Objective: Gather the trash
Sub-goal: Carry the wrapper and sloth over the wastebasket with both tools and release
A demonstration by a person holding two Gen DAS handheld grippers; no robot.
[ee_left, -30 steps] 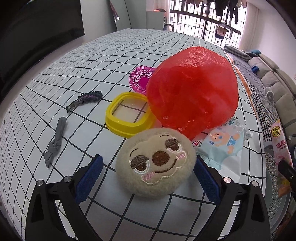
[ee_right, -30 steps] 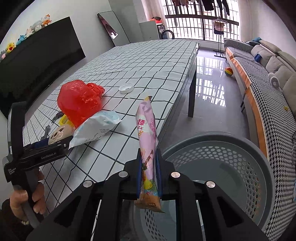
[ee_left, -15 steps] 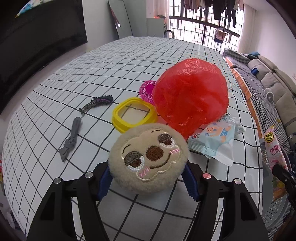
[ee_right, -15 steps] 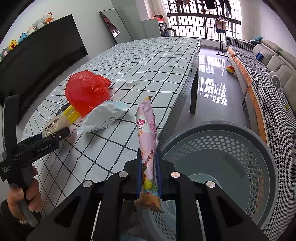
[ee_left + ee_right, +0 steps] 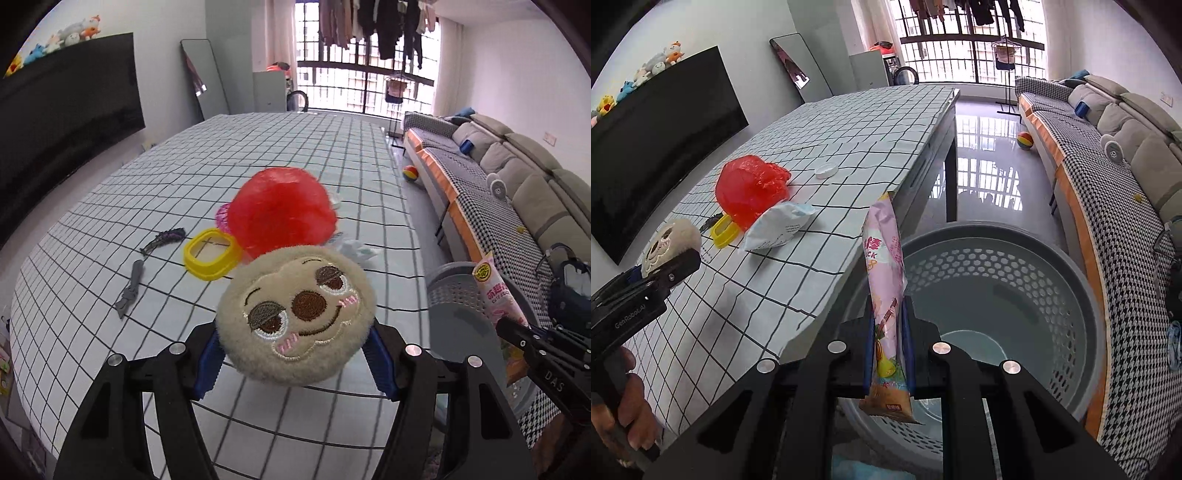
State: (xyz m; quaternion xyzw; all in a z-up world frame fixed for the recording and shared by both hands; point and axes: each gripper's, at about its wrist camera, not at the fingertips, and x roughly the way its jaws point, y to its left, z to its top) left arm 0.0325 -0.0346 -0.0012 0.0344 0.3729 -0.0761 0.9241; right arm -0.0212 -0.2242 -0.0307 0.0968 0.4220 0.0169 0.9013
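above the checked table [image 5: 122,206], the left gripper [image 5: 295,350] clamps a round plush face [image 5: 295,314] between its blue pads, lifted clear of the cloth. right gripper [image 5: 888,354], jaws closed on a pink snack wrapper [image 5: 886,266], holds it over the grey basket [image 5: 1082,295].

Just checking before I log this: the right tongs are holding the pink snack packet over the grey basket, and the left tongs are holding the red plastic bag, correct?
Not quite. The left tongs hold the round plush face toy, as the left wrist view shows; the red plastic bag lies on the table. The right tongs do hold the pink snack packet over the grey basket.
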